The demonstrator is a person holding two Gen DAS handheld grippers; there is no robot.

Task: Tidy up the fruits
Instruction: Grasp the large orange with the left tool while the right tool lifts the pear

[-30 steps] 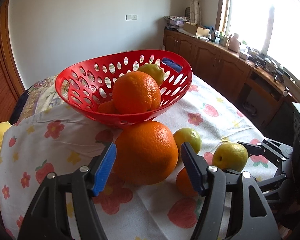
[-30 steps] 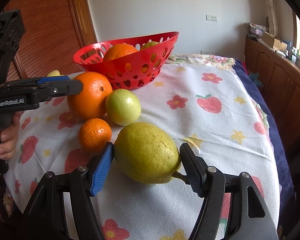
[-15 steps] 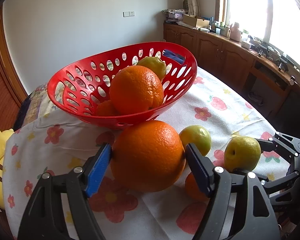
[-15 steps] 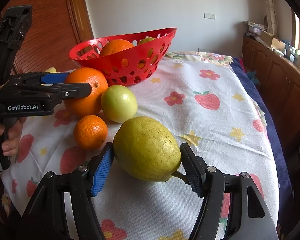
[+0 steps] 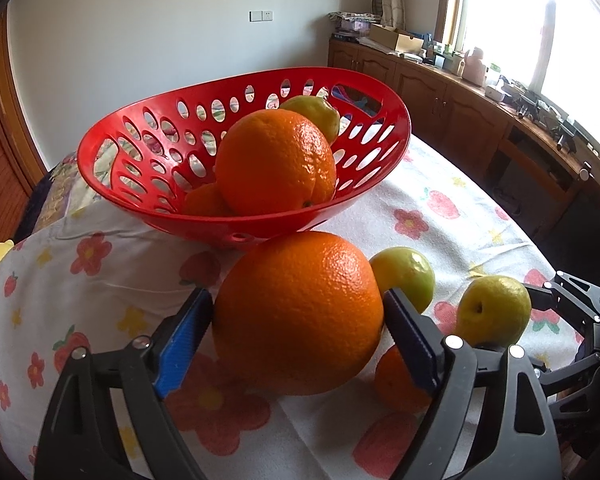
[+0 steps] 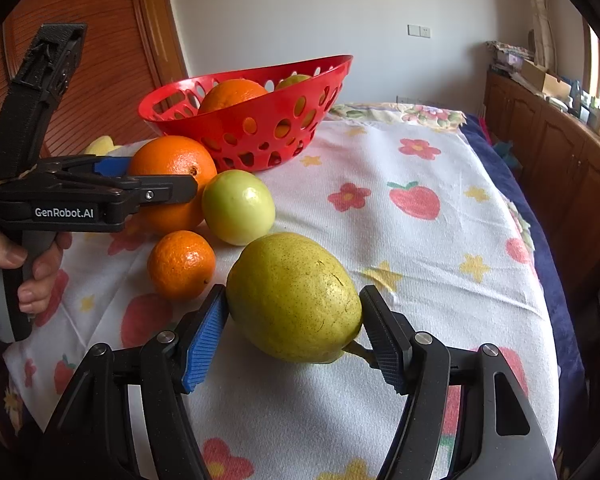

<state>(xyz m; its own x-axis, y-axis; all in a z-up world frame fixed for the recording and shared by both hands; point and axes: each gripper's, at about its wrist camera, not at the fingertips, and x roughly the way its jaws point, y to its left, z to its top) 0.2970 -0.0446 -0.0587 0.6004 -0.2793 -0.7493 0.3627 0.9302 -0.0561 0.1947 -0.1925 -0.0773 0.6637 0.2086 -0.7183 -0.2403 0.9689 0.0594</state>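
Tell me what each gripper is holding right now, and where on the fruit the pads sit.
The right gripper clamps the pear across its sides. The left gripper, jaws opening, straddles the big orange without gripping.

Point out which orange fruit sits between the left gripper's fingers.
The big orange on the cloth, just before the red basket; the small one lies outside.

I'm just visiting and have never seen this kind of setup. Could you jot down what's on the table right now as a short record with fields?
Basket: red basket on the flowered cloth, holding an orange, a yellow-green fruit and more
Left claw: opening, astride the large orange on the cloth
Right claw: pads against the yellow-green pear
Loose fruit: green fruit, small orange
Person: hand on the left claw's handle
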